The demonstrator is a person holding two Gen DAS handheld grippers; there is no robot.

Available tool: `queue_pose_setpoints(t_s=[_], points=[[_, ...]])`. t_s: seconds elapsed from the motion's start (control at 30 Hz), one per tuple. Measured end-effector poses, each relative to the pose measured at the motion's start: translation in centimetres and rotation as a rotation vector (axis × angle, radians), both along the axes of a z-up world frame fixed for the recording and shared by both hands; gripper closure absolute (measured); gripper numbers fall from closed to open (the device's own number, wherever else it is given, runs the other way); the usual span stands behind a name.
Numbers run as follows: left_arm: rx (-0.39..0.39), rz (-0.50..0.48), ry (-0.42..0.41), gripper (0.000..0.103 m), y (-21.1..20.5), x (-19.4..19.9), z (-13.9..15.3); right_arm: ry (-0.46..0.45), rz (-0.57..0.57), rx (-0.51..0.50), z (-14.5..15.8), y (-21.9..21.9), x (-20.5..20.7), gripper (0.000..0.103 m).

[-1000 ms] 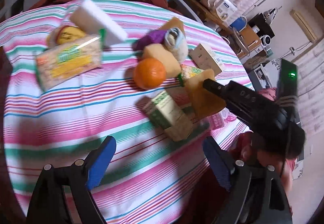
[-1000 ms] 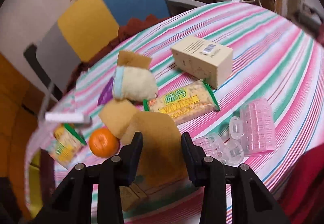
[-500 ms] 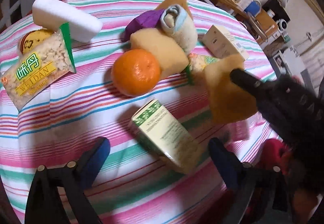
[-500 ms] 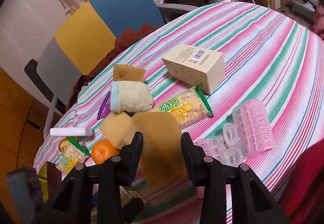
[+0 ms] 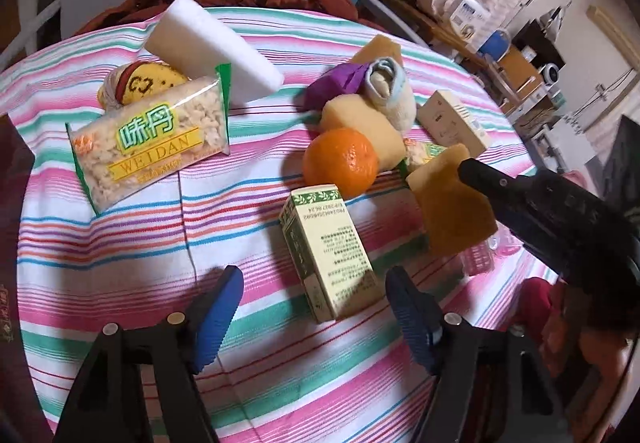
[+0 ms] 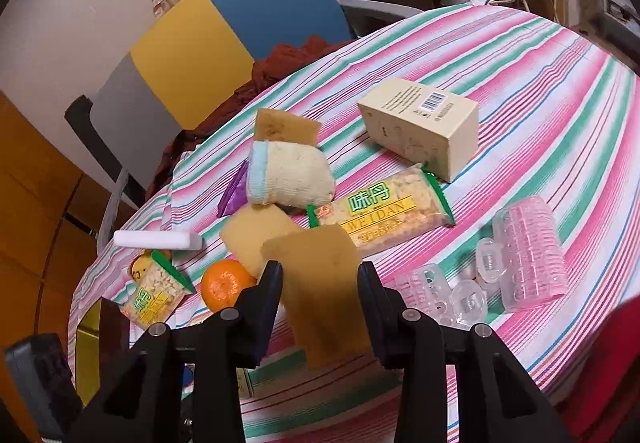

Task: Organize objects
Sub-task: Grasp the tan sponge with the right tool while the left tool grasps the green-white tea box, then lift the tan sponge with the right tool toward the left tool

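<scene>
My right gripper (image 6: 320,279) is shut on a brown sponge (image 6: 324,283) and holds it above the striped table; it also shows in the left wrist view (image 5: 452,203). My left gripper (image 5: 316,307) is open and empty, its blue pads on either side of the near end of a green-and-cream carton (image 5: 328,247) lying on the cloth. An orange (image 5: 340,161) sits just beyond the carton, with a yellow sponge (image 5: 360,123), a rolled towel (image 5: 390,91) and a purple wrapper (image 5: 336,81) behind it.
A Weidan snack bag (image 5: 148,139), a white foam block (image 5: 216,47) and a round cake (image 5: 140,87) lie at the left. A cream box (image 6: 420,123), a second snack bag (image 6: 380,211) and pink plastic rollers (image 6: 524,255) lie at the right. A chair (image 6: 224,39) stands behind the table.
My left gripper has closed in on the carton, which now lies between its open pads. The right gripper has lifted the brown sponge slightly higher.
</scene>
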State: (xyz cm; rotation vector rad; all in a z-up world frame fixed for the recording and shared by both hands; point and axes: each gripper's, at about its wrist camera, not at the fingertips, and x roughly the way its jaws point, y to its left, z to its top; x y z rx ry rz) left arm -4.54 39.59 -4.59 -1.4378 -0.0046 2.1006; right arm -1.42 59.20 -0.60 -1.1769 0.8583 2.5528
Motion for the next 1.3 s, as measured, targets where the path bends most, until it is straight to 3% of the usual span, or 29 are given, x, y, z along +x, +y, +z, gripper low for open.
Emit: queue_pose_setpoints(t_s=[0.13,0.2,0.27,0.3,0.33,0.37,0.47,0.53,0.63,0.87,1.03,1.17,1.3], points=[[-0.052,-0.032,0.043,0.031,1.5,0.1,-0.3,-0.011,0.027,-0.012,-0.4,-0.3,-0.3,0.063],[-0.092,-0.055,0.046,0.053,2.1,-0.1,-1.0,-0.019,0.034,-0.009,-0.5,-0.4,-0.5,0.063],[-0.109,-0.071,0.094,0.063,2.0,0.0,-1.1,-0.03,0.036,0.007,-0.5,-0.6,-0.5,0.061],[-0.11,-0.078,0.102,0.07,1.8,0.0,-1.1,-0.03,0.039,0.011,-0.5,-0.7,-0.5,0.058],[-0.107,-0.081,0.108,0.074,1.4,-0.1,-1.2,-0.031,0.046,0.007,-0.6,-0.8,-0.6,0.048],[-0.091,-0.083,0.108,0.073,1.0,-0.1,-1.2,-0.035,0.051,0.003,-0.7,-0.8,-0.7,0.037],[-0.069,-0.082,0.12,0.073,-0.2,-0.2,-1.2,-0.069,0.082,0.045,-0.9,-1.7,-1.1,0.031],[-0.064,-0.083,0.136,0.073,-0.7,0.0,-1.2,-0.088,0.096,0.089,-0.9,-2.3,-1.3,0.035],[-0.038,-0.084,0.143,0.074,-1.4,0.3,-1.2,-0.104,0.077,0.126,-0.8,-2.2,-1.2,0.063],[0.037,-0.075,0.137,0.074,-3.6,1.5,-0.2,-0.018,0.049,-0.008,-0.5,-0.9,-0.3,0.067],[0.088,-0.112,0.2,0.074,-5.5,3.4,2.3,0.053,0.081,-0.067,0.2,-1.4,0.0,0.067],[0.107,-0.109,0.235,0.073,-7.7,4.4,3.8,0.07,0.096,-0.029,1.0,-2.7,0.2,0.067],[0.128,-0.076,0.215,0.073,-10.5,4.3,4.0,0.082,0.133,0.02,1.8,-4.7,0.6,0.067]])
